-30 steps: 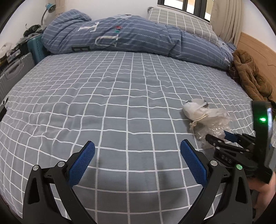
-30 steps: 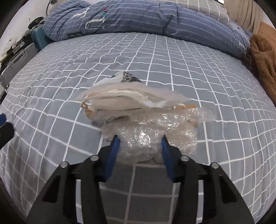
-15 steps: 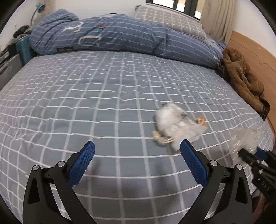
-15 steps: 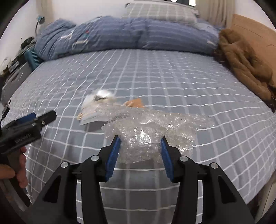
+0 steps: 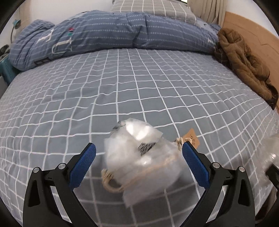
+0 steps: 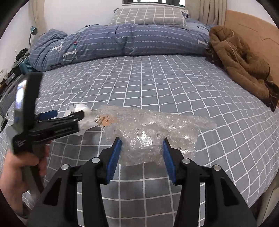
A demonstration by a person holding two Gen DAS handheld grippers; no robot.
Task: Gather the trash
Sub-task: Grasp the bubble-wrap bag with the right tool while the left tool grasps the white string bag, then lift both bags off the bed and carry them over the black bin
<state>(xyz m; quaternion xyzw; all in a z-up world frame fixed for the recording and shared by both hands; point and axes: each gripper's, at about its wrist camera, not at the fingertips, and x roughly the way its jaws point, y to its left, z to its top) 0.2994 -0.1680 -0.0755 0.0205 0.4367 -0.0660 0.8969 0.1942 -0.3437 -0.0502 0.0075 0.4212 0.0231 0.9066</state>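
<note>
Setting: a bed (image 6: 157,83) with a grey checked sheet; a folded blue duvet (image 6: 122,41) and a pillow (image 6: 148,15) lie far ahead of both tools, and a brown coat (image 6: 240,66) lies ahead to the right.
Right tool (image 6: 142,153): its blue pads are partly closed and press both sides of a crumpled clear wrap (image 6: 157,129), which fans out ahead of and beyond the fingers above the sheet.
Left tool (image 5: 138,165): its fingers stand wide apart and hold nothing.
Bag (image 5: 141,157): a small whitish plastic bag with a twine loop and a tan tag lies on the sheet between the left tool's open fingers, apart from both pads; it is blurred in the left view.
Hand (image 6: 21,167): the person's left hand grips the left tool's handle, seen at the left edge of the right view.
Done so far: one piece of trash, the wrap, is picked up.
Left to do: the bag is not yet gripped; the left tool appears placed to close on it. No bin shows in either view, so where the trash goes cannot be told.
</note>
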